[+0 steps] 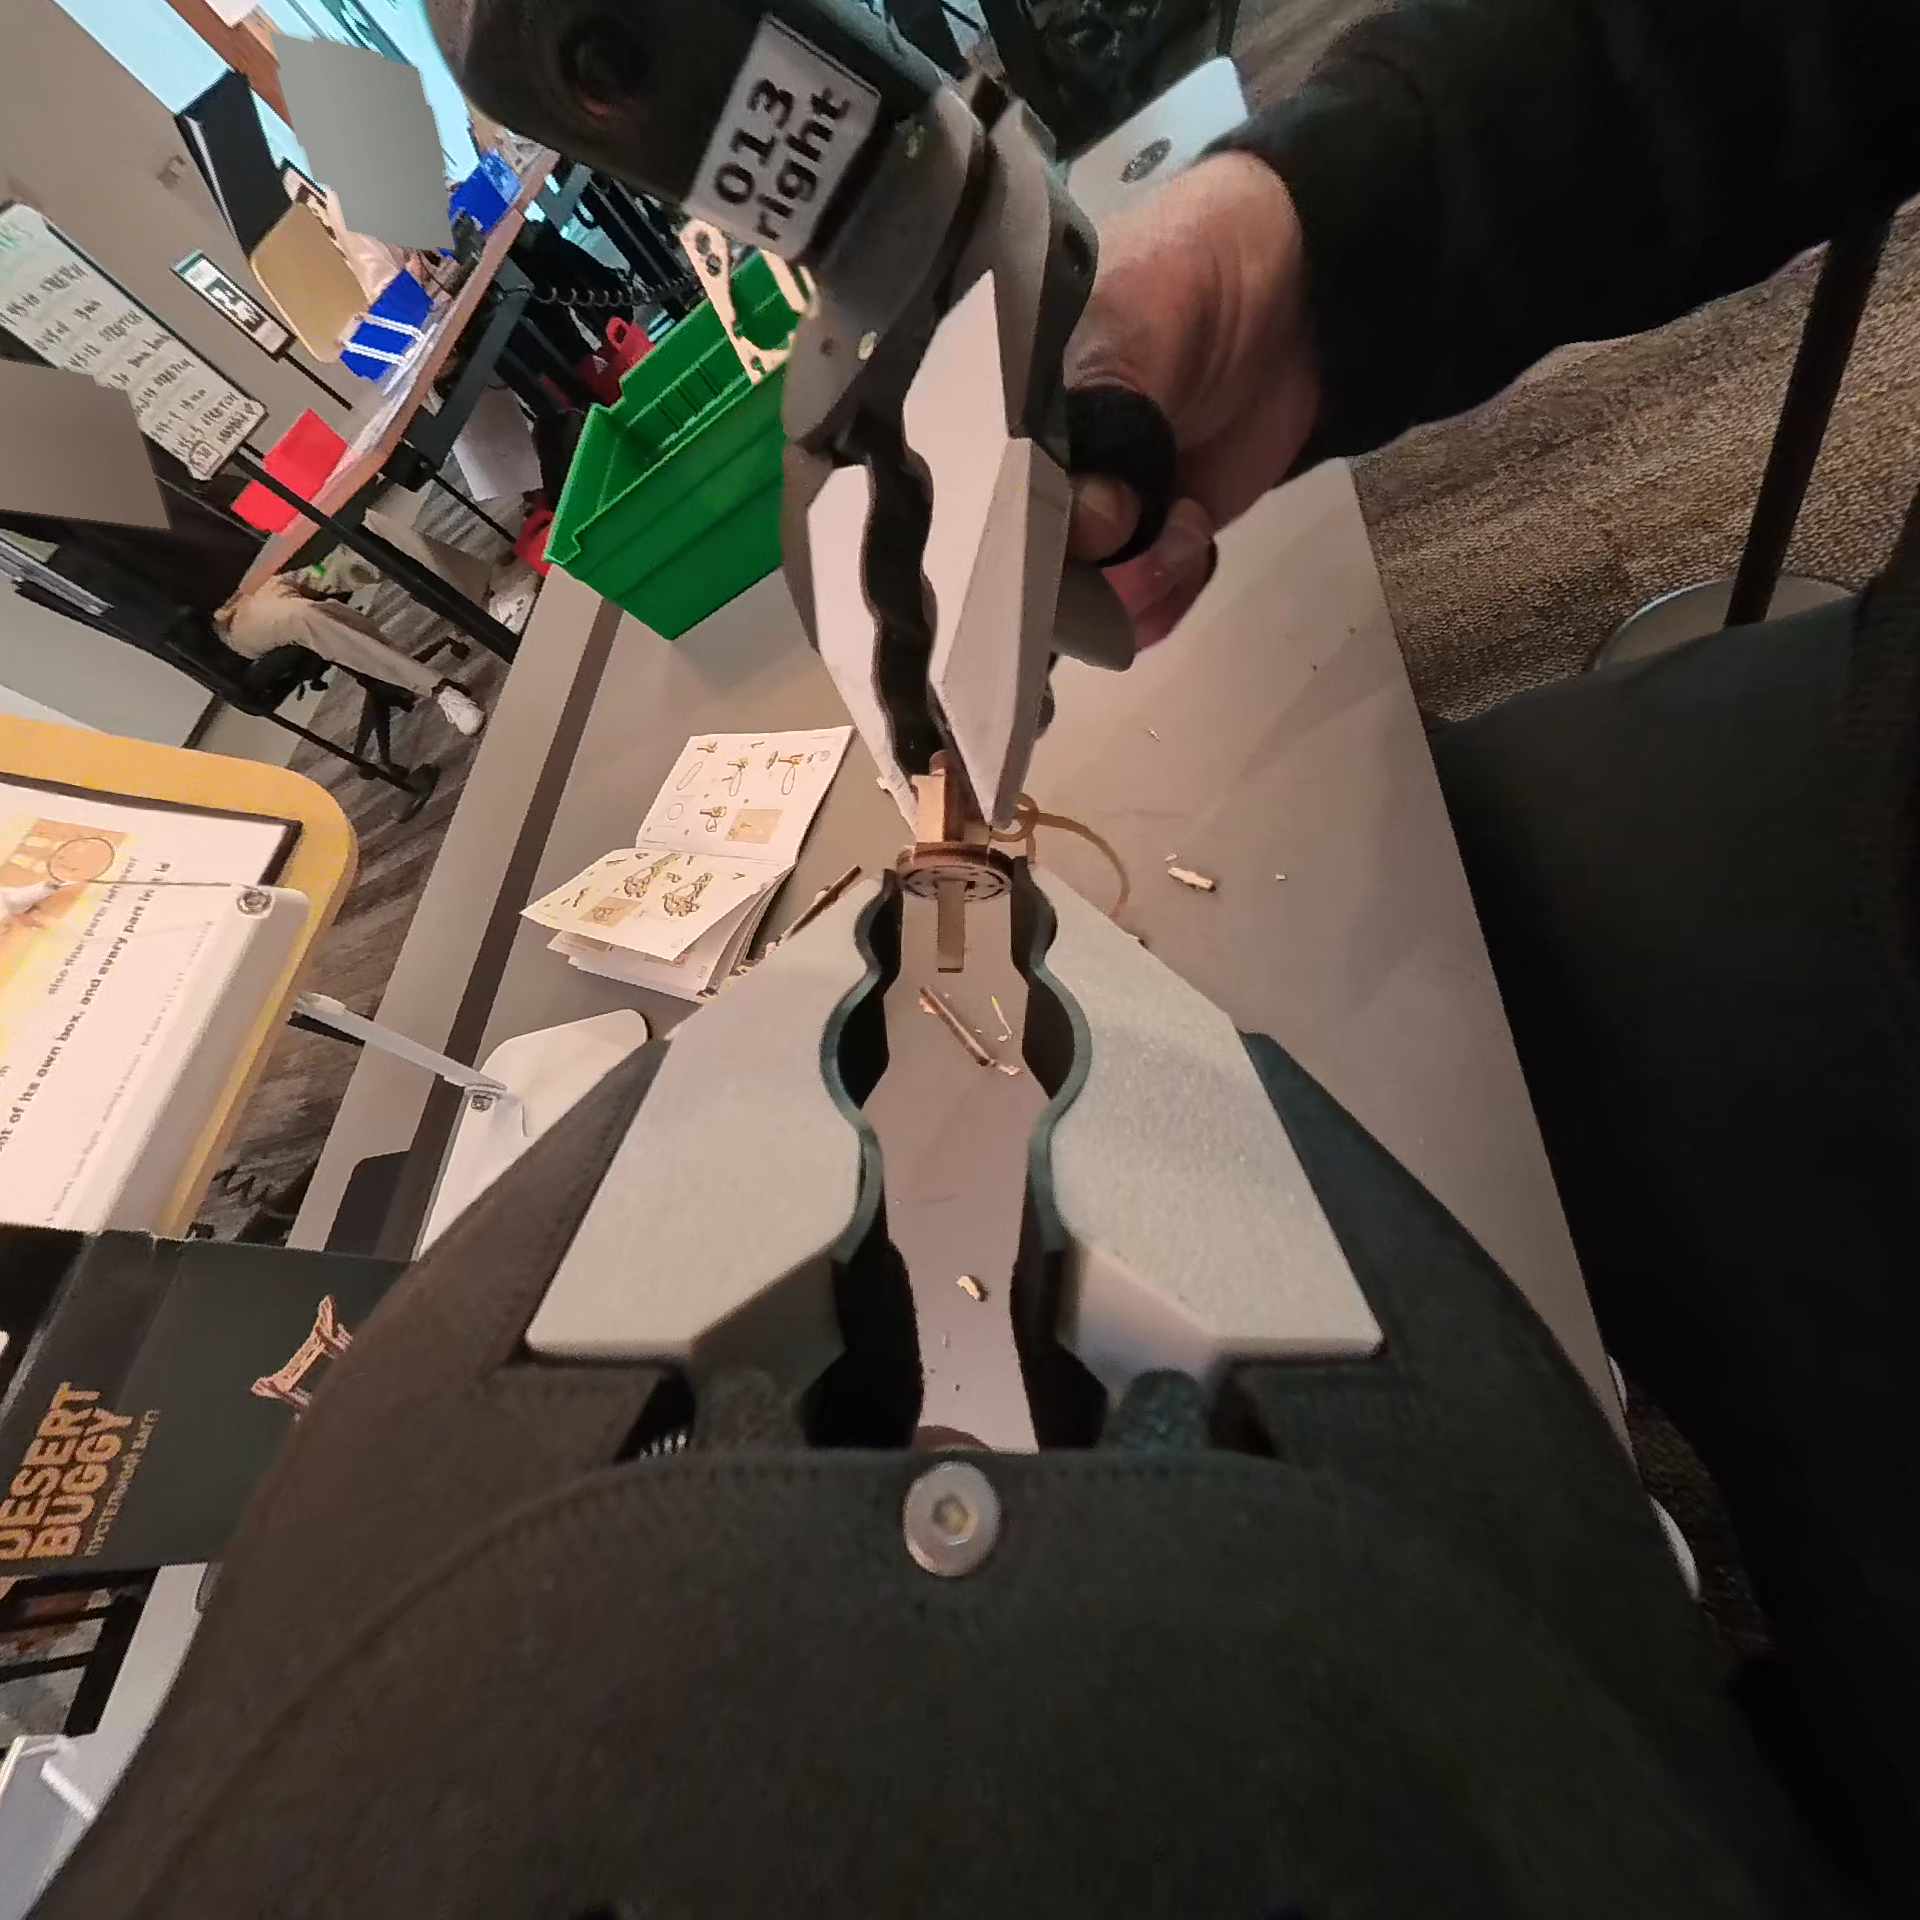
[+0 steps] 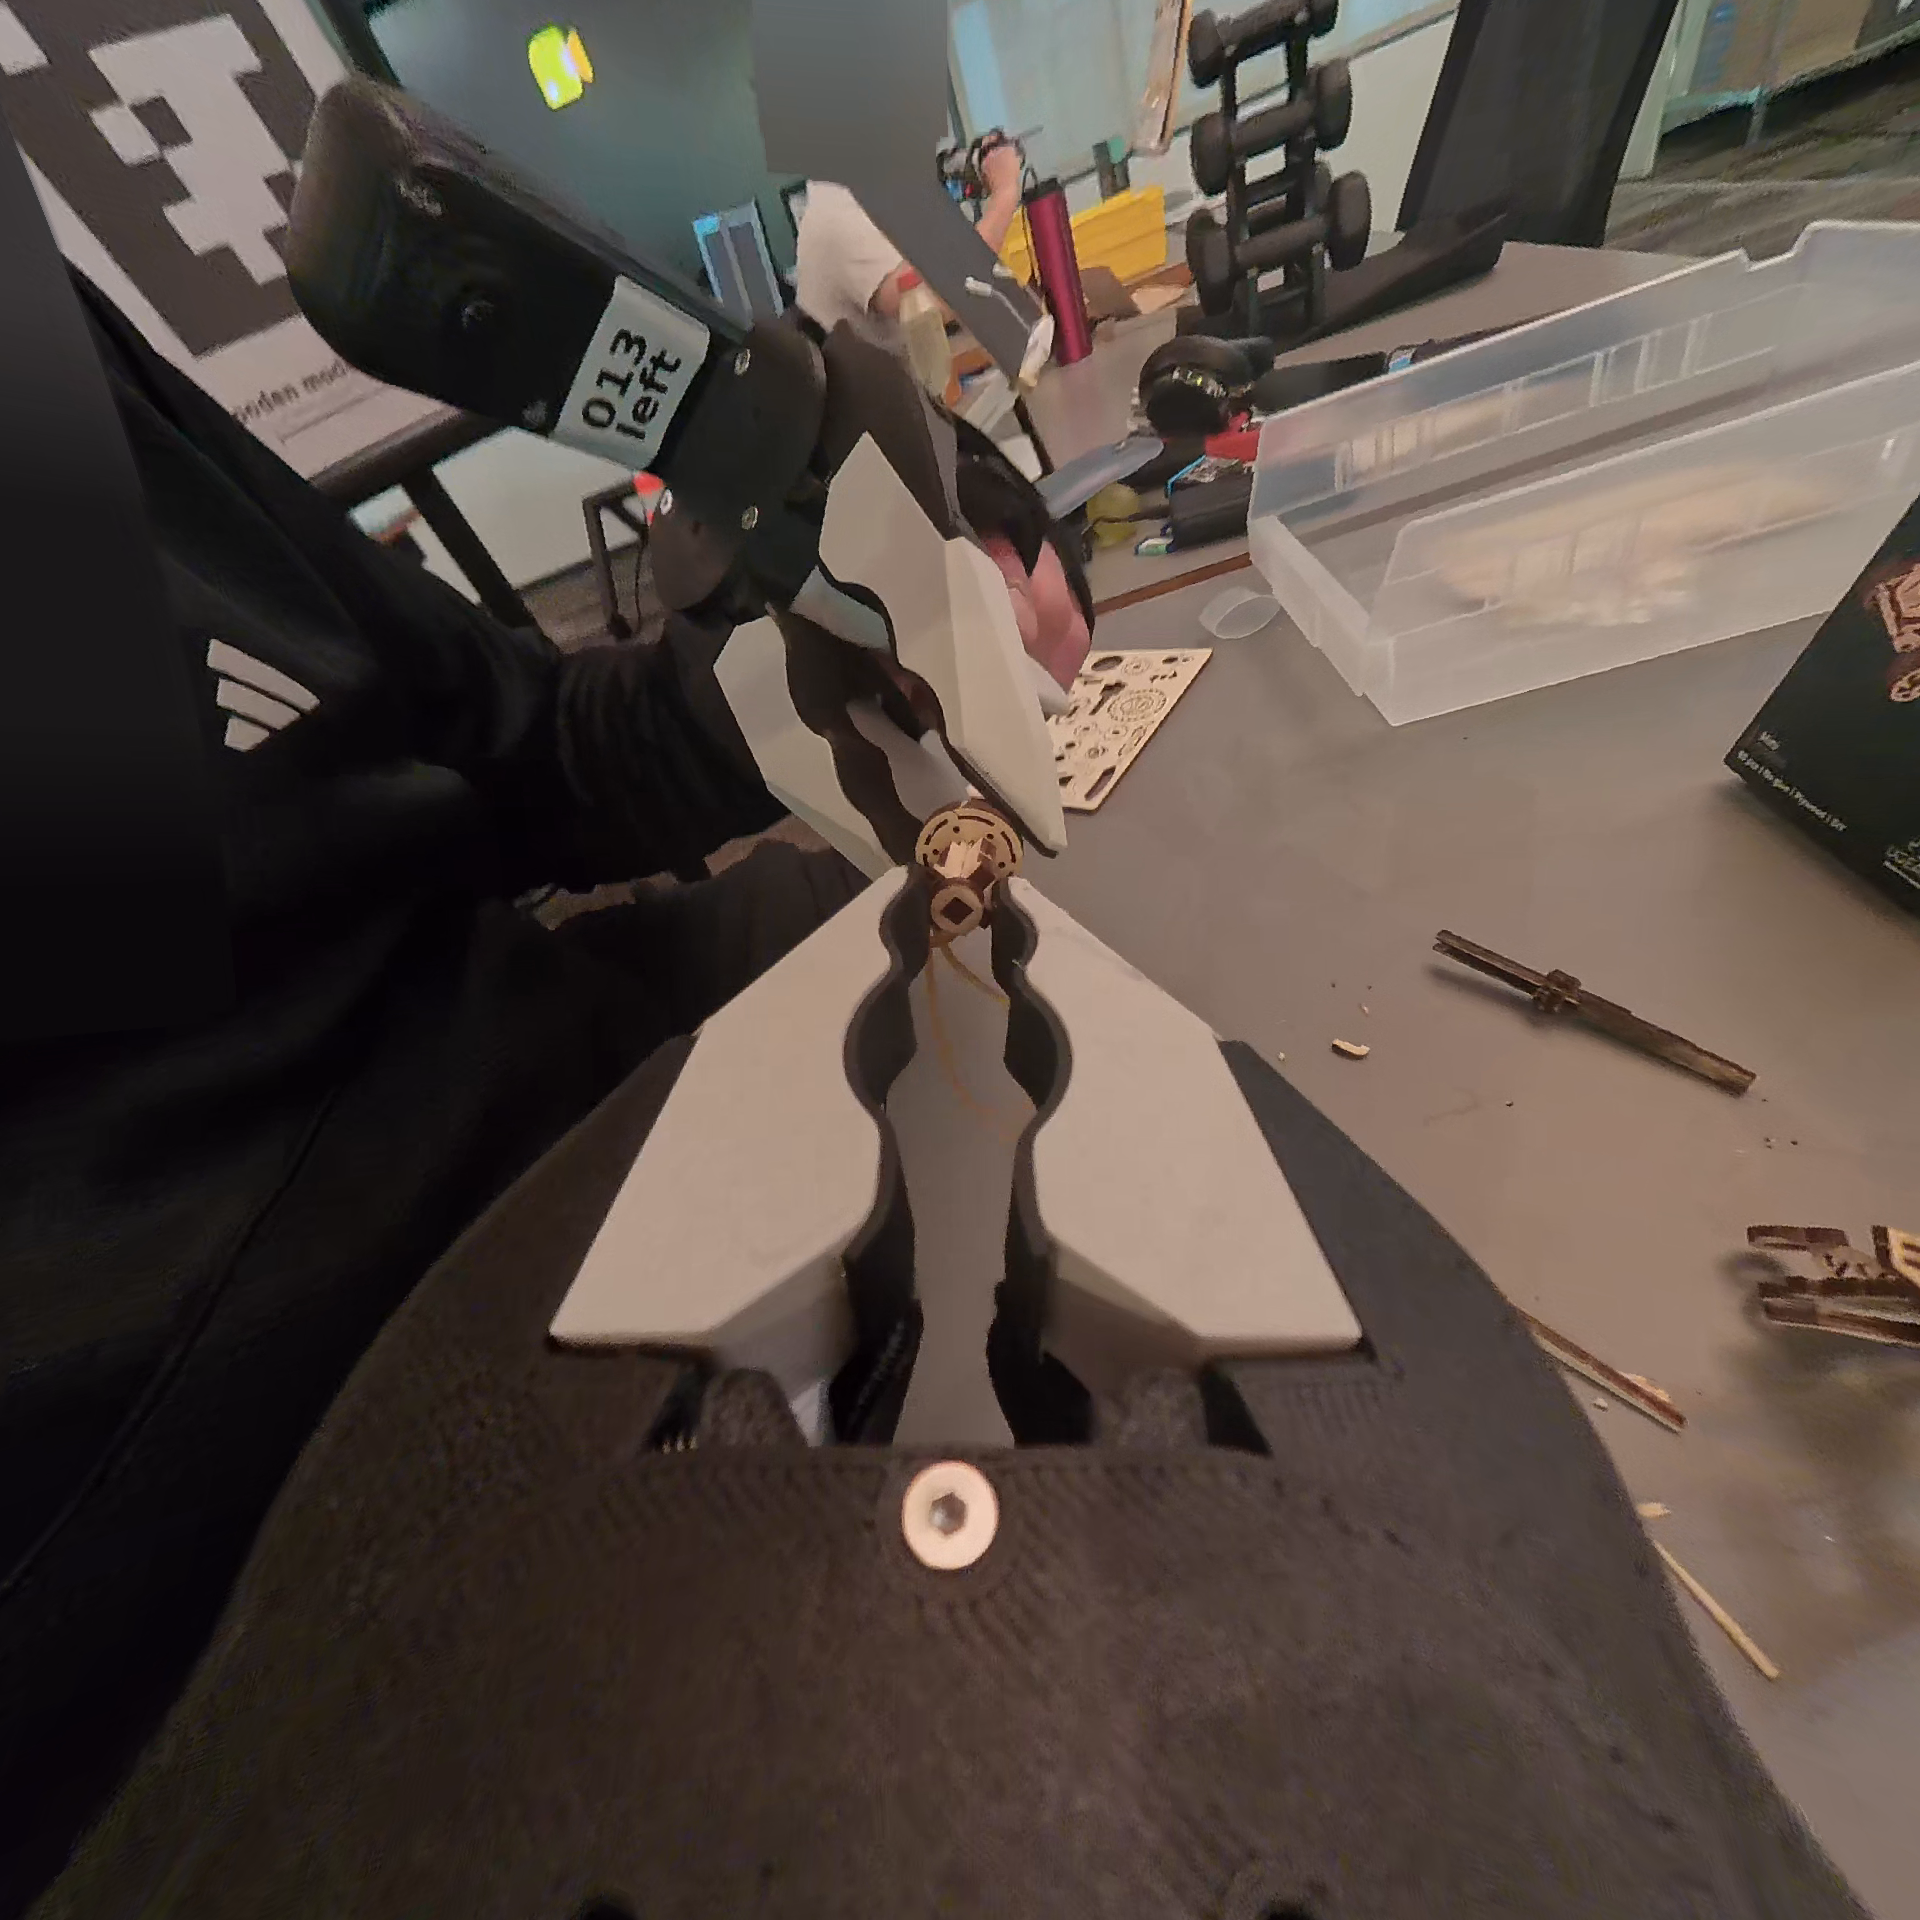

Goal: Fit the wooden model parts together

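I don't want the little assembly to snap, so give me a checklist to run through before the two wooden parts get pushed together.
1. Left gripper shut on the round wooden disc: ok.
2. Right gripper shut on the small wooden block: ok.
3. The two parts meet tip to tip between the grippers: ok.
4. Peg lined up with its hole: cannot tell, the fingertips hide the joint.
5. Rubber band clear of the joint: not ok, it trails right from the block.
6. Assembly lifted clear of the table and its wood scraps: ok.
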{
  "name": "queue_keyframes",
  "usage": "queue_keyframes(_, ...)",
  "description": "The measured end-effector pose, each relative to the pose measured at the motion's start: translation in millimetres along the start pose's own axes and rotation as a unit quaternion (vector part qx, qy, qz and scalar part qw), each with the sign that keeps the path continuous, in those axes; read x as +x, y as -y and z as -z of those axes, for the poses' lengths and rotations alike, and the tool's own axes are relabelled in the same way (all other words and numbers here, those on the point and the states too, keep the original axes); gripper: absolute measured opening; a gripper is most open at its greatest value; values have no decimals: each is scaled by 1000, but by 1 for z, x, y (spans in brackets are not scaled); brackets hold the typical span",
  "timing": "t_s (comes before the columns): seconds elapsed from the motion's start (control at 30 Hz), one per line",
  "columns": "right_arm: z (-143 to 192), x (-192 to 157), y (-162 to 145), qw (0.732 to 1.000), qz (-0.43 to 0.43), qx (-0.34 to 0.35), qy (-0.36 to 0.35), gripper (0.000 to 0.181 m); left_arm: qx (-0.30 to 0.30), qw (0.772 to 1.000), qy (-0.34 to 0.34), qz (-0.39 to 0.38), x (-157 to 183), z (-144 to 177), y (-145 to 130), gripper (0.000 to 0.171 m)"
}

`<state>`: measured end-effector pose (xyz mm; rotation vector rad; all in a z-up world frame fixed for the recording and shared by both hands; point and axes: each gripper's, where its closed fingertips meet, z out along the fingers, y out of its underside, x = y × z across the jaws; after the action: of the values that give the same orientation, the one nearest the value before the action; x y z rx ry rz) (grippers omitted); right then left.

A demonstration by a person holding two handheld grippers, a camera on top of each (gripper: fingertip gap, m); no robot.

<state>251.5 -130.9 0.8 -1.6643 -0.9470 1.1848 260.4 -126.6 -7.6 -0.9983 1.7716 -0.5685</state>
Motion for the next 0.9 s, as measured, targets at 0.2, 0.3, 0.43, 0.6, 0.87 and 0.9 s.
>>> queue_keyframes(0.2, 1, 0, 1, 1000, 15, -27, 3, 9, 17, 999, -14, 32, -1, 0, 1, 19)
queue_keyframes(0.3, 2, -1, 2, 1000, 18, -25, 0, 9, 29, 998, -20, 56, -1, 0, 3, 19)
queue_keyframes(0.43, 3, -1, 2, 1000, 5, -25, -3, 9, 29, 997, -24, 61, 0, -1, 3, 19)
queue_keyframes(0.6, 5, 0, 2, 999, -35, 1, 6, 9, 17, 998, -16, 50, -3, 1, 0, 19)
queue_keyframes(0.87, 6, -2, 0, 999, 33, -29, -16, 10, 33, 994, -47, 89, 0, 1, 3, 19)
queue_keyframes(0.9, 6, -3, -1, 998, 48, -37, -20, 10, 34, 994, -53, 94, 1, 0, 3, 19)
